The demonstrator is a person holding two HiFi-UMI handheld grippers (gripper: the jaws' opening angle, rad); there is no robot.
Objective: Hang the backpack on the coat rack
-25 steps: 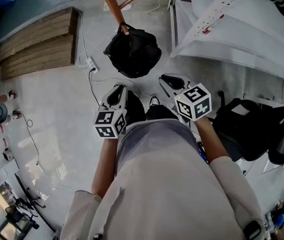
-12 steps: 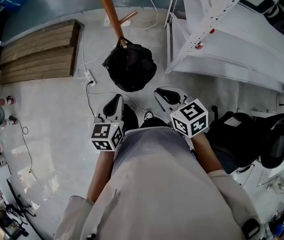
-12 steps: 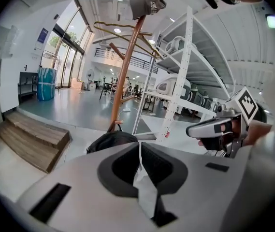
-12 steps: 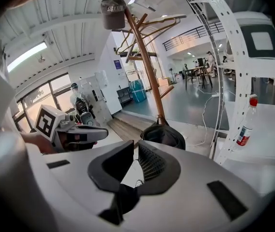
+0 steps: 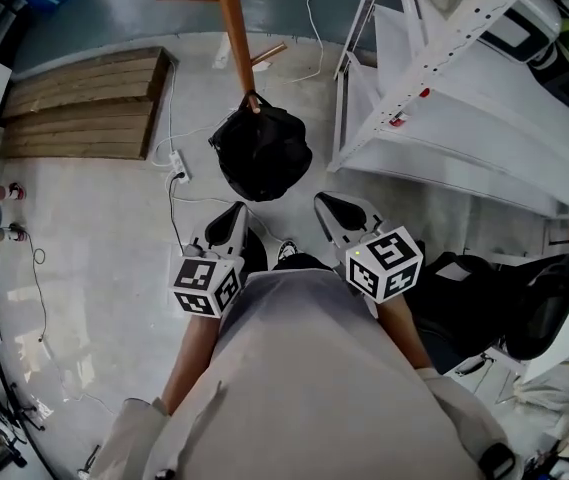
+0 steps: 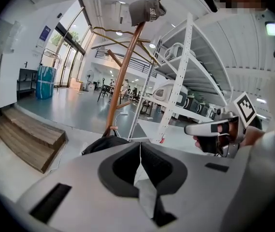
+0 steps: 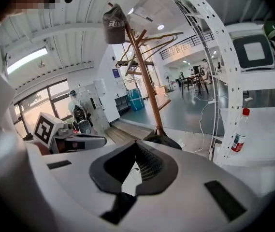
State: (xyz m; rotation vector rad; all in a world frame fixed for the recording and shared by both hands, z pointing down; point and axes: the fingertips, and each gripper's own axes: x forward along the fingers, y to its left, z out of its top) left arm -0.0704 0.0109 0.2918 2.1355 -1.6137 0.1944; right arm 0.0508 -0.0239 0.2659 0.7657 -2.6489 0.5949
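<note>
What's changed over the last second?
Nothing was taken hold of or let go. The left gripper and right gripper stay side by side, fingers shut and empty, short of the backpack. The backpack still hangs from the coat rack. Only the head view has shifted slightly.

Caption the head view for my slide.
Left gripper and right gripper, both shut and empty, held apart from the black backpack at the pole of the wooden coat rack.
</note>
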